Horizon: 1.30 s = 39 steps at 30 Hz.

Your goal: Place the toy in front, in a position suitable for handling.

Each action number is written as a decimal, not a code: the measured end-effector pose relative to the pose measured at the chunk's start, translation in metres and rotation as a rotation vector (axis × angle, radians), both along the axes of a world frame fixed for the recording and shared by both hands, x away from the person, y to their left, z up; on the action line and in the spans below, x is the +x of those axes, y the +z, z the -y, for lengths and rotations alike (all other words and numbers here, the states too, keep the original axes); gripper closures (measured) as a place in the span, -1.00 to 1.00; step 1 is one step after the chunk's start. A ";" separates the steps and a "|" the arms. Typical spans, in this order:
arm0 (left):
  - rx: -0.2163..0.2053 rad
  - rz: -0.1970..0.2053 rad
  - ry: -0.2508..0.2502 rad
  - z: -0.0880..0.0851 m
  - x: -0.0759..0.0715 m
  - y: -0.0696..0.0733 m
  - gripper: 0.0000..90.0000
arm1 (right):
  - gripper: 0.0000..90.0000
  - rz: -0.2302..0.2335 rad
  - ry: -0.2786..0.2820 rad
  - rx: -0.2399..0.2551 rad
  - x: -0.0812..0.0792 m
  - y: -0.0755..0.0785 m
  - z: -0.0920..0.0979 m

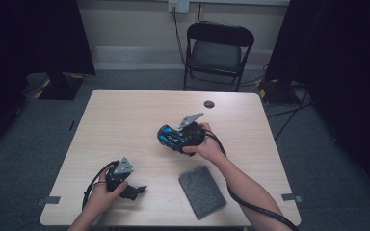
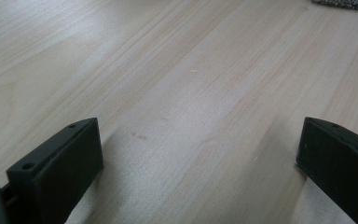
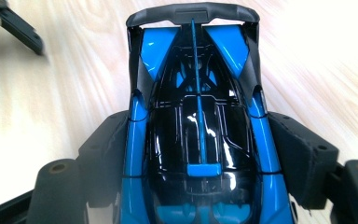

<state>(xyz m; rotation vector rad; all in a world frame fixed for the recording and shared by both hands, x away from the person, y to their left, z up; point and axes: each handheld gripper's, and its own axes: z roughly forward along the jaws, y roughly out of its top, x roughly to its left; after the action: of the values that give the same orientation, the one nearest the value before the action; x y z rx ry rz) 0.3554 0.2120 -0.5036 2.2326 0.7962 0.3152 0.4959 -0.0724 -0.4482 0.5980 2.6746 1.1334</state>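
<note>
Blue and glossy black, a toy car (image 3: 198, 135) sits clamped between the jaws of the right gripper (image 1: 183, 136), its flanks pressed by both pads; its nose is cut off at the bottom of the right gripper view, and its rear wing points away from the gripper. Beneath it, pale wood-grain table (image 1: 125, 120) blurs. The left gripper (image 1: 125, 185) rests low near the table, jaws wide with nothing between. Beside the right forearm lies a grey, coarse rectangular cloth (image 1: 202, 191).
</note>
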 end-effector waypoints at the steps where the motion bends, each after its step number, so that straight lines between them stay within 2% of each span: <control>1: 0.000 0.000 0.000 0.000 0.000 0.000 -1.00 | -0.42 -0.003 -0.022 -0.003 0.002 -0.001 0.009; 5: 0.000 -0.001 -0.001 0.000 0.000 0.000 -1.00 | -0.42 -0.004 -0.052 -0.007 0.003 -0.003 0.021; 11: 0.000 -0.001 -0.001 0.000 0.000 0.000 -1.00 | -0.42 -0.012 -0.120 -0.031 0.006 -0.011 0.050; 17: 0.000 0.000 0.000 0.000 0.000 0.000 -1.00 | -0.43 -0.019 -0.165 -0.039 0.008 -0.019 0.063; 25: 0.000 0.000 0.000 0.000 0.000 0.000 -1.00 | -0.43 -0.025 -0.179 -0.042 0.007 -0.033 0.059; 30: 0.000 0.001 0.000 0.000 0.000 0.000 -1.00 | -0.43 -0.018 -0.160 -0.063 0.006 -0.041 0.051; 33: 0.000 0.001 0.000 0.000 0.000 0.000 -1.00 | -0.40 -0.016 -0.162 -0.043 0.006 -0.041 0.050; 39: 0.000 0.001 0.000 0.000 0.000 0.000 -1.00 | -0.40 -0.004 -0.158 -0.059 0.004 -0.041 0.050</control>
<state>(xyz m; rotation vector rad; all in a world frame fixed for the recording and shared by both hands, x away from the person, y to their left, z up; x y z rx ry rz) 0.3554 0.2120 -0.5036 2.2324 0.7961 0.3159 0.5002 -0.1223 -0.4896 0.7857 2.6000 1.0081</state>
